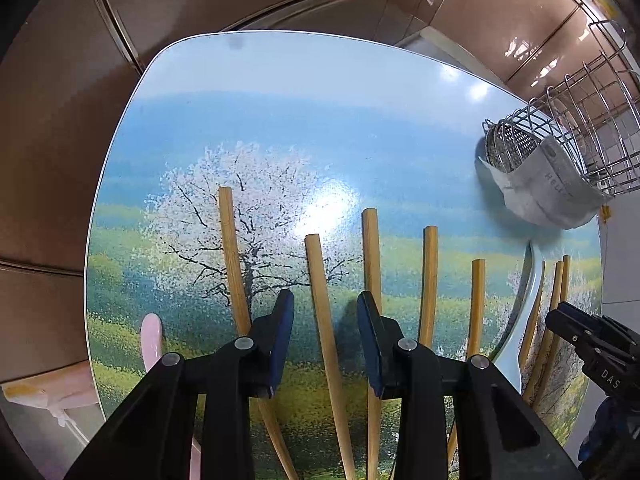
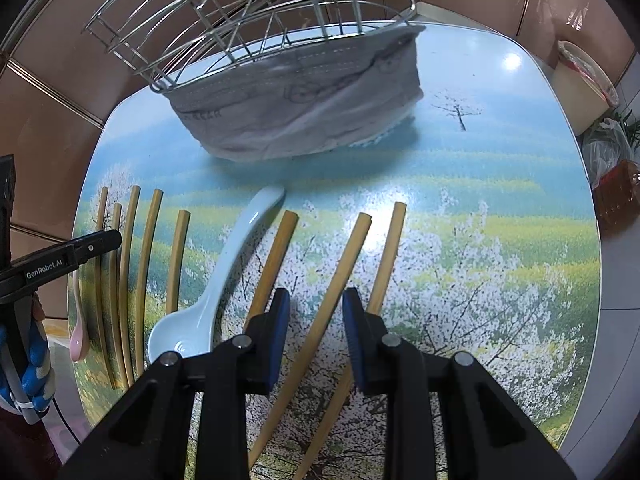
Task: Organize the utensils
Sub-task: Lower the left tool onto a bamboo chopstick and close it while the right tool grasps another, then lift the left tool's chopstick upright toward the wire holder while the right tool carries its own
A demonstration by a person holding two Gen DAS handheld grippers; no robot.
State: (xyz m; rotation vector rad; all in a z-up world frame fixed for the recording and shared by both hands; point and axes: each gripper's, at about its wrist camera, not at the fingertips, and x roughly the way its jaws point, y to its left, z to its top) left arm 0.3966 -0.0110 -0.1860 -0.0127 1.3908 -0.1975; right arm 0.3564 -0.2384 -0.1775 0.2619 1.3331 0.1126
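Several bamboo chopsticks lie side by side on a table (image 1: 280,92) printed with a blossom-tree landscape. My left gripper (image 1: 325,308) is open, its blue pads either side of one chopstick (image 1: 322,300). My right gripper (image 2: 316,304) is open, straddling another chopstick (image 2: 340,276). A pale blue ceramic spoon (image 2: 224,280) lies left of my right gripper; it also shows in the left wrist view (image 1: 524,320). A pink spoon (image 1: 152,340) lies at the table's left edge. A wire utensil rack (image 2: 256,12) with a grey cloth wrap (image 2: 296,108) stands at the back.
Brown tiled floor (image 1: 60,120) surrounds the table. A white bucket (image 2: 580,92) and bags (image 2: 612,168) stand beyond the right edge. The rack also shows in the left wrist view (image 1: 584,128), and the right gripper's body (image 1: 592,344) at the right.
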